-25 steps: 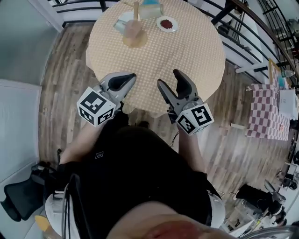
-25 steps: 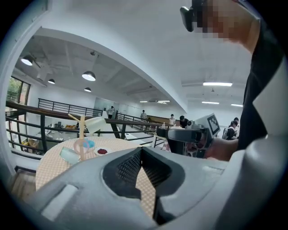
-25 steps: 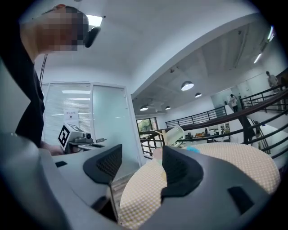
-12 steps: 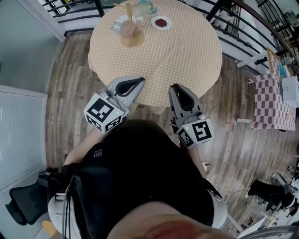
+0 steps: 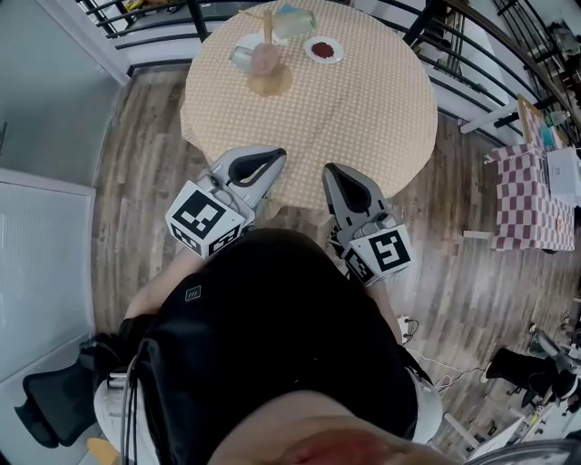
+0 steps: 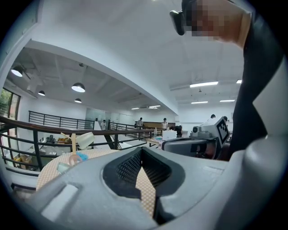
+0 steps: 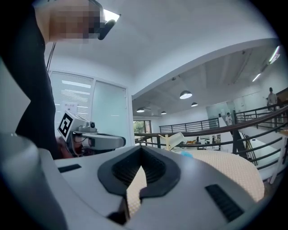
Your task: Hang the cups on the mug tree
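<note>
At the far side of the round chequered table [image 5: 363,118] stands the wooden mug tree [image 5: 267,41]. A pale blue cup [image 5: 295,20] hangs on it. A pink cup [image 5: 264,59] and a clear cup [image 5: 241,56] are low at its foot; whether they hang I cannot tell. My left gripper [image 5: 275,158] and right gripper [image 5: 330,173] are held side by side at the table's near edge, far from the tree, both shut and empty. The right jaws have just been closing with nothing between them. The left gripper view shows the mug tree [image 6: 73,143] and the right gripper [image 6: 191,144].
A small white plate [image 5: 324,49] with something red lies right of the tree. Black railings [image 5: 145,41] run behind the table. A red-chequered table [image 5: 525,218] stands at the right, a black chair [image 5: 45,404] at the lower left, on wooden floor.
The right gripper's jaws went from wide open to shut, with nothing in them. Both grippers have drawn back from over the table to its near edge.
</note>
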`<state>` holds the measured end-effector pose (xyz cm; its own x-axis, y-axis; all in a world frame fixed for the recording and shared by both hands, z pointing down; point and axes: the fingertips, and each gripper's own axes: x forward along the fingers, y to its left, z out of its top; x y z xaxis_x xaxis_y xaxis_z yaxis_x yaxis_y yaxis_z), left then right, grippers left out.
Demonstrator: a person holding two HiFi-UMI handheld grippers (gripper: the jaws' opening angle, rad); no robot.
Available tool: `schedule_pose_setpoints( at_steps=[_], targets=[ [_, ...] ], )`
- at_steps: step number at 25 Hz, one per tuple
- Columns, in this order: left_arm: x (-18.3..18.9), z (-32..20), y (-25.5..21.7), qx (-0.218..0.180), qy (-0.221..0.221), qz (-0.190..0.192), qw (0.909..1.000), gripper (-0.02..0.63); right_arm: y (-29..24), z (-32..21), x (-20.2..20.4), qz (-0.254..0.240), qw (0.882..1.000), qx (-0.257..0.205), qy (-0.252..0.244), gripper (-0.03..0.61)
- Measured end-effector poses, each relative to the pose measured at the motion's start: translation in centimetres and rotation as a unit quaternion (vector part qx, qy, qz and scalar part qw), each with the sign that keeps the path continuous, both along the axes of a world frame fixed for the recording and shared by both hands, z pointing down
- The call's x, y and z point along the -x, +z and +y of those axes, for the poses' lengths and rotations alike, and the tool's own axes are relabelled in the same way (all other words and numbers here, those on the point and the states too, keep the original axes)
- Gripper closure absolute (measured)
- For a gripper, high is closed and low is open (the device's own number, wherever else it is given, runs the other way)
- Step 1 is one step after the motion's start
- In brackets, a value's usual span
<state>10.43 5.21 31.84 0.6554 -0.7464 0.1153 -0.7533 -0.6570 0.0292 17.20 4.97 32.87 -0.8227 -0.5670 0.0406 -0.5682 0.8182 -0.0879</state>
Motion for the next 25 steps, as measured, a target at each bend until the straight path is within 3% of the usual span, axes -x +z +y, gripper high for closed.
schedule_pose_setpoints(
  at_steps=[10, 25],
  targets=[
    [2.2, 0.0, -0.3, -0.006, 0.004, 0.008, 0.9999, 0.607, 0.0, -0.2, 1.7, 0.003, 1.000, 0.003, 0.012, 0.565],
    [2.7, 0.1, -0.5, -0.004, 0.003, 0.006, 1.0000, 0.608, 0.2, -0.2, 2.3, 0.022, 1.000, 0.002, 0.009, 0.565]
  ],
)
